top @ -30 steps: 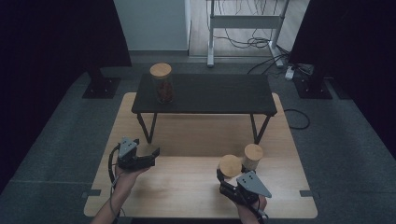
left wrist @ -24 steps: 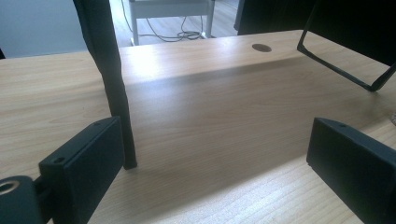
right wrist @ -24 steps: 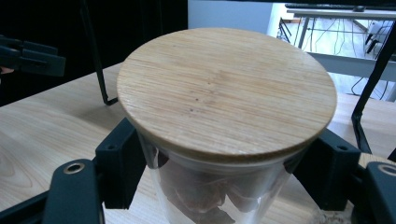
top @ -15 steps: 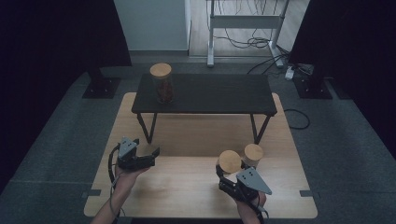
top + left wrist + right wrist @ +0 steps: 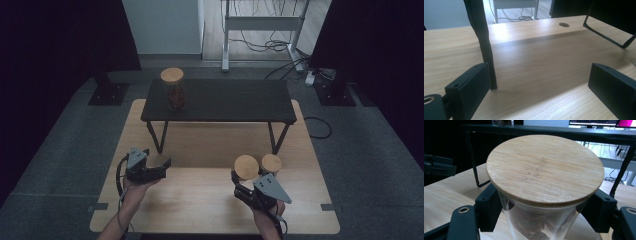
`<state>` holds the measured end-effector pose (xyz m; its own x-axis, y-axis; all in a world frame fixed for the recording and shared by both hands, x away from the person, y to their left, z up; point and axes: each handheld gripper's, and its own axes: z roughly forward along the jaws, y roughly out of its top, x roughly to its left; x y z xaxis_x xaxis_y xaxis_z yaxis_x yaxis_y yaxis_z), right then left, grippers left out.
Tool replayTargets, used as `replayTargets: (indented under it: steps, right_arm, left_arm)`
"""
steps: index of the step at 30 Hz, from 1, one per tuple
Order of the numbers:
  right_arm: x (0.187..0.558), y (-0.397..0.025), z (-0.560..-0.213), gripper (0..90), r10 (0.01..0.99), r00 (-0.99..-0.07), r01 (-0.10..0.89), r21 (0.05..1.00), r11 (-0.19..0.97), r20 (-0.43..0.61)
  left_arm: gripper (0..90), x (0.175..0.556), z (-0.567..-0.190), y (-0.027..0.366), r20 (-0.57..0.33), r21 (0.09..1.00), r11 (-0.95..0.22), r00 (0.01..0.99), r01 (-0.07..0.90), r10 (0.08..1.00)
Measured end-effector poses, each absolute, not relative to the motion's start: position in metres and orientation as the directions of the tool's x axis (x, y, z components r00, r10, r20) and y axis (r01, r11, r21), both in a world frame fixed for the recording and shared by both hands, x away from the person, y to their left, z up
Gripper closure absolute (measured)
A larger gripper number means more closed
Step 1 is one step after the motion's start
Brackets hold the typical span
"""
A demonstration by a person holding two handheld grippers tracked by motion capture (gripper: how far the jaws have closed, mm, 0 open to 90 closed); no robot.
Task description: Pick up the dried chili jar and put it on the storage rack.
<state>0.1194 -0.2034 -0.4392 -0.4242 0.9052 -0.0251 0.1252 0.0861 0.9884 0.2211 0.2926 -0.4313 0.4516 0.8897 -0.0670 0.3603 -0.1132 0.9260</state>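
The right gripper (image 5: 243,176) has carried its jar (image 5: 246,167) slightly left, lower right of frame, jaws pinching the glass; left gripper (image 5: 159,167) jaws spread, empty.

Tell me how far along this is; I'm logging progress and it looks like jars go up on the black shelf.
If so, one looks done: a lidded jar stands on the black shelf. In hand: the right gripper has its jaws closed on a second jar. Left: a third jar waits on the wooden table. The left gripper is open, holding nothing.
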Motion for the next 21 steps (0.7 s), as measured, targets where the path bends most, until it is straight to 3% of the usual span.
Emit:
replayTargets:
  steps: [21]
  right_arm:
    - [0.134,-0.203,-0.421,26.4,0.913,-0.407,0.073,0.995,0.073,-0.037]
  left_arm:
    - [3.9,0.222,-0.432,0.294,-0.069,0.924,-0.111,0.446,0.365,0.892]
